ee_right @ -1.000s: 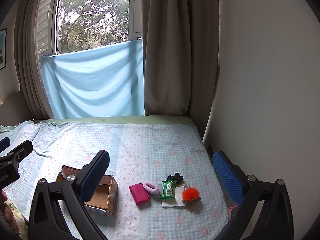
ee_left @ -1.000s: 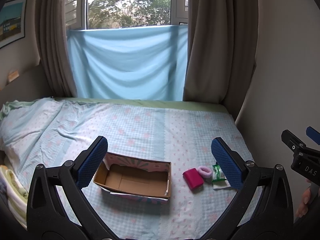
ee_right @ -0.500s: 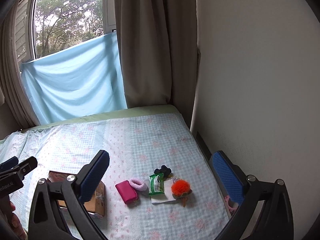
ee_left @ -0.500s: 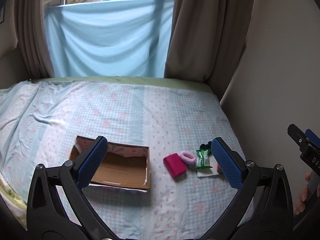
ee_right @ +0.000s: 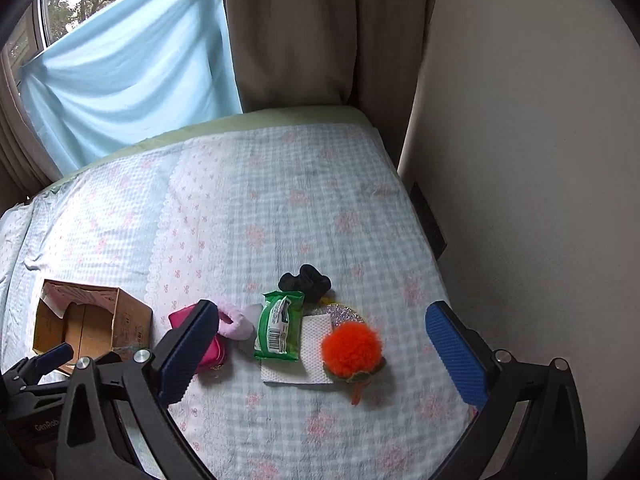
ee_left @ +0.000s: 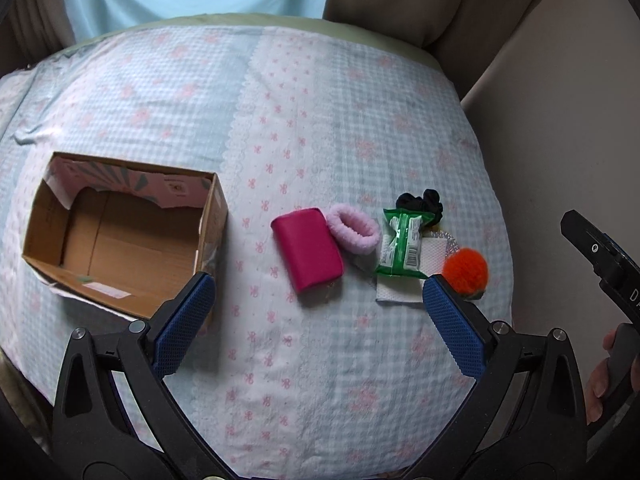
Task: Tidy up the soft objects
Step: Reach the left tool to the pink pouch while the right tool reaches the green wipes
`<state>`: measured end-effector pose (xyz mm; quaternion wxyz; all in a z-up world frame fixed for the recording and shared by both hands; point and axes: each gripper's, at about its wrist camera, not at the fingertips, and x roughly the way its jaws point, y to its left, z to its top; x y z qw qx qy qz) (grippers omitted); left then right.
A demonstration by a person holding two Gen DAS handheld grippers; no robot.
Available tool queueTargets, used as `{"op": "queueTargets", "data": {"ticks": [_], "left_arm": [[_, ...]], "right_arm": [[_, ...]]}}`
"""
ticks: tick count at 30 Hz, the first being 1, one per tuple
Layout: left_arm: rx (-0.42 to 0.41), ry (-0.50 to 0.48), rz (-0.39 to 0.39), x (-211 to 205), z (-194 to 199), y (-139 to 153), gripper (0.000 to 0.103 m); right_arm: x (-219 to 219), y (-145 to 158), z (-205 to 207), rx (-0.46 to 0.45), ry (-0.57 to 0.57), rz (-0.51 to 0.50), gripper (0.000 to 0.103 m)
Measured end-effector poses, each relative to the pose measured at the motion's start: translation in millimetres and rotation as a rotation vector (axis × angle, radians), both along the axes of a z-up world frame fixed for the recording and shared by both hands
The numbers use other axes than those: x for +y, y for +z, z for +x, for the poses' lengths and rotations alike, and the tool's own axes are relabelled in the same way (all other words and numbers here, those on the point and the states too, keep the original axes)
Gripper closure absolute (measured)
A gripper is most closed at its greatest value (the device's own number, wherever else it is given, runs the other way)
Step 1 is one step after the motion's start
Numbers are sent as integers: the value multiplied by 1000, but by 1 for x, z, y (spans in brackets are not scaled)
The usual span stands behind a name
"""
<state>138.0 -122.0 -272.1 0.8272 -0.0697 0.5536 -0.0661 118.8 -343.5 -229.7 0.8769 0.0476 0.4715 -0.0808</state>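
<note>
Both grippers have dipped toward the bed (ee_left: 320, 380); left gripper (ee_left: 318, 304) and right gripper (ee_right: 328, 342) fingers gape wide, empty, nearing the pink pouch (ee_left: 307, 249) and orange pompom (ee_right: 352, 347); box (ee_left: 120, 236) empty.

My left gripper (ee_left: 316, 304) hangs wide open over the bed (ee_left: 320, 120), holding nothing. Empty cardboard box (ee_left: 120, 240) near bed's left edge; magenta pouch (ee_left: 307, 249), pink scrunchie (ee_left: 354, 231), green packet (ee_left: 402, 249), orange pompom (ee_left: 466, 269) toward right edge.

Pink pouch (ee_right: 212, 354) half hidden; glittery item (ee_right: 348, 314) mostly covered, perhaps pouch.
</note>
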Motion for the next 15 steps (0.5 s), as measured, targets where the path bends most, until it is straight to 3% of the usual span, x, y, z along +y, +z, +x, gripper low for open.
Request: {"op": "queueTargets", "data": {"ticks": [9, 15], "left_arm": [[137, 34, 56, -25, 49, -118, 5], [221, 38, 88, -28, 69, -166, 11]], "right_arm": [[10, -108, 61, 189, 69, 46, 12], [10, -157, 84, 300, 53, 78, 20]]}}
